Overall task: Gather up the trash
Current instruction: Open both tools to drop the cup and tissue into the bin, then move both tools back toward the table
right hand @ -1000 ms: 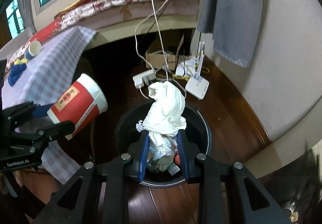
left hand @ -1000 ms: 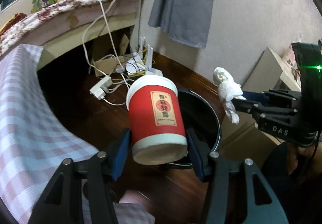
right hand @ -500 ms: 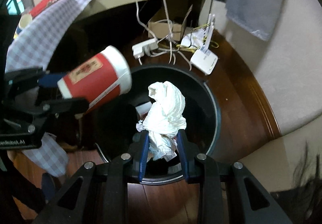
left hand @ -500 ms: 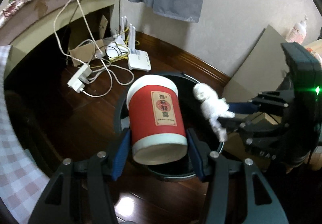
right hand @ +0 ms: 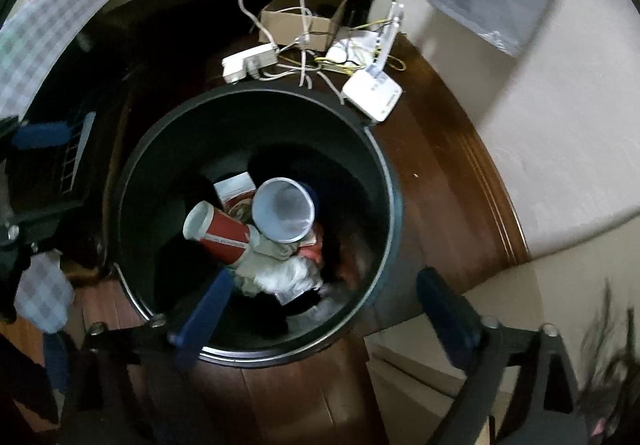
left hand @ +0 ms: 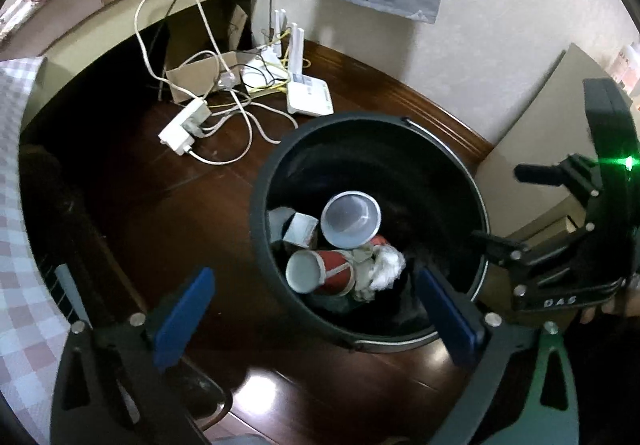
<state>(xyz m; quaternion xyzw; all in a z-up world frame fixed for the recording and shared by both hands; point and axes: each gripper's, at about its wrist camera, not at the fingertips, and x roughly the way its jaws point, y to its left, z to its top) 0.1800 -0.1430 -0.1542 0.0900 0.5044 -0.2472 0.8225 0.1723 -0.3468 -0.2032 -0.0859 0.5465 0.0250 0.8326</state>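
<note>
Your left gripper and right gripper are both wide open and hold nothing, right above the bin. The red cup and tissue lie inside it, where trash belongs.

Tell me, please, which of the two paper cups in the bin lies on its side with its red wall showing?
The lower red cup, beside the crumpled tissue, lies on its side in the black bin. The other cup faces mouth up, showing mainly its pale inside.
</note>
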